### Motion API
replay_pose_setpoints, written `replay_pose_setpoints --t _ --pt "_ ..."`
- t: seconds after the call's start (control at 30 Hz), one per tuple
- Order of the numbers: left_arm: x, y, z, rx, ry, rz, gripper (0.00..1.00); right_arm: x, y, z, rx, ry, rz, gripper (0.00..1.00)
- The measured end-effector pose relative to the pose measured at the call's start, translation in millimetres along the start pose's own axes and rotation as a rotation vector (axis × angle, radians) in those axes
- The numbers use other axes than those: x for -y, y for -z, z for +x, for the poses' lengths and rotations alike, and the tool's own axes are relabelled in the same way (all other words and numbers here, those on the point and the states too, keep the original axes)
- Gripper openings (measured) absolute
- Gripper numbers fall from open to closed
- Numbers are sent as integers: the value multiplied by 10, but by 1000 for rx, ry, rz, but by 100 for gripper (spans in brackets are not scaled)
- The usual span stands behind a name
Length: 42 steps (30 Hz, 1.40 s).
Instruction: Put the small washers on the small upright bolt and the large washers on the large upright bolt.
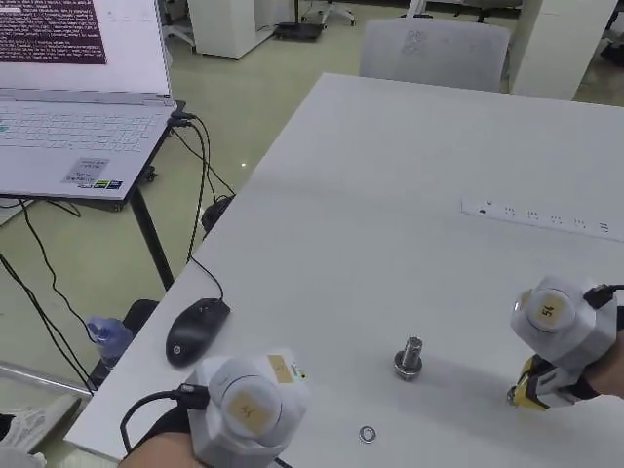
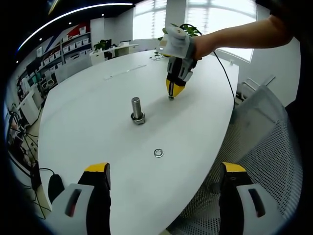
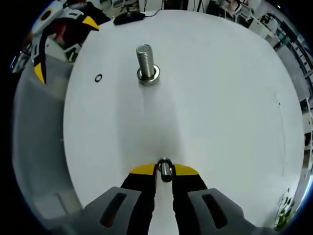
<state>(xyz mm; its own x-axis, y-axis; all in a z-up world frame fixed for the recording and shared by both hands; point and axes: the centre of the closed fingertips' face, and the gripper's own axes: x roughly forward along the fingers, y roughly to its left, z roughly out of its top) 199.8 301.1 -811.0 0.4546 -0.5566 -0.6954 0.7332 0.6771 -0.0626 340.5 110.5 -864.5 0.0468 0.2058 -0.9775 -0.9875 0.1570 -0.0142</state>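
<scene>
Left gripper view: my left tool [image 2: 166,196] has its jaws spread wide, empty. The large silver threaded bolt [image 2: 136,110] stands upright on the white worktop [image 2: 88,83], axis vertical. One small silver washer [image 2: 158,153] lies flat, hole up, on the near side of that bolt, between it and the left tool, so left is clearly nearer. The right tool [image 2: 172,93] is beyond the bolt, tips down at the worktop.

Right gripper view: right tool clamped on a short silvery stud [image 3: 165,169], likely the small bolt, axis along the jaws. Big bolt straight ahead.

Head view: washer just my side of the bolt, right tool off to the bolt's right. Next move looks like left going straight down on the washer.
</scene>
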Motion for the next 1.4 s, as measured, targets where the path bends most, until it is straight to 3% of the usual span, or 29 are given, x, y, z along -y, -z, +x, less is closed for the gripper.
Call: replay_pose_setpoints --t 0.23,0.57,0.9,1.4 --pt "8 45 -34 -4 -3 -5 92 -6 6 44 -16 10 -25 13" --pt "39 -36 -61 10 -5 5 91 -9 9 39 -21 12 -18 13" --pt "96 -12 -81 9 -3 14 90 -9 45 30 -21 16 -3 17" --pt "175 -85 -166 26 -8 26 91 -12 -53 -188 14 20 -10 25"
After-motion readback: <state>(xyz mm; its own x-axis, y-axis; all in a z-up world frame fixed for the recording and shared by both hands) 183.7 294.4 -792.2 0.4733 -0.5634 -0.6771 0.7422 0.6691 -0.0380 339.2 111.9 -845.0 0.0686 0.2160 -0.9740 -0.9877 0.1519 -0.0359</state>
